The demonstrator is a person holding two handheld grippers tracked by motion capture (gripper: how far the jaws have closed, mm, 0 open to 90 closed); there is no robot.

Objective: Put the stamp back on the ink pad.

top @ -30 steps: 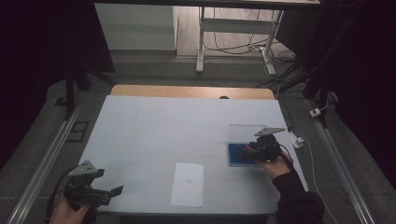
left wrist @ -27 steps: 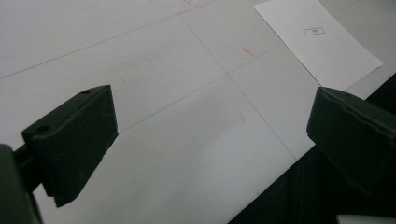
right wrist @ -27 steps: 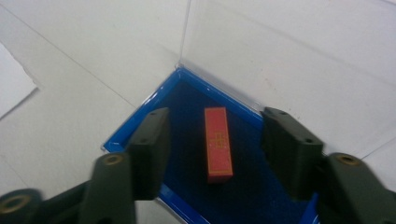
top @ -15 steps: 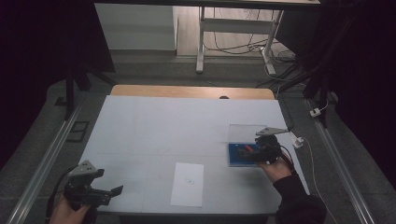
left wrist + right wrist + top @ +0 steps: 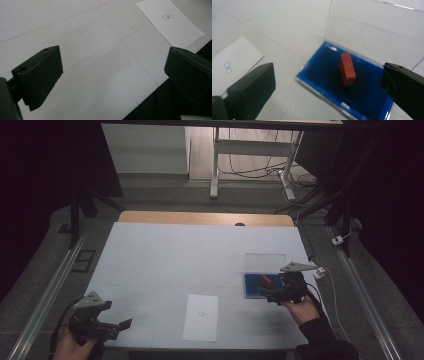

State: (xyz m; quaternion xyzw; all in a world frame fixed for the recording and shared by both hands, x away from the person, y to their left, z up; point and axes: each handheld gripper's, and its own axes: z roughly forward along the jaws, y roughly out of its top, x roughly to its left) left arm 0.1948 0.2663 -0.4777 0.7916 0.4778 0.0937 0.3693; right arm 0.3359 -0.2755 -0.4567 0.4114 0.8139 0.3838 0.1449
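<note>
A small red block [image 5: 347, 70] stands on end on the blue pad of a clear hinged case [image 5: 322, 82], whose transparent lid [image 5: 372, 30] is raised upright behind it. In the high view the red block [image 5: 264, 280] and blue case [image 5: 250, 290] lie at the table's right, with my right gripper [image 5: 270, 295] just over the case's near side. My right gripper [image 5: 327, 85] is open, its jaws wide apart and empty, the block beyond them. My left gripper [image 5: 117, 326] hovers at the table's front left corner; seen up close, the left gripper [image 5: 112, 67] is open over bare table.
A white sheet of paper [image 5: 201, 316] with a small printed mark lies near the front edge, between the grippers; it shows too as the paper [image 5: 170, 22] and the paper [image 5: 232, 65]. The white table [image 5: 190, 260] ends in a wooden strip at the back. A white plug [image 5: 320, 272] lies beside the case.
My right gripper has shifted slightly back toward the person, along the case's near side. The left gripper has barely moved.
</note>
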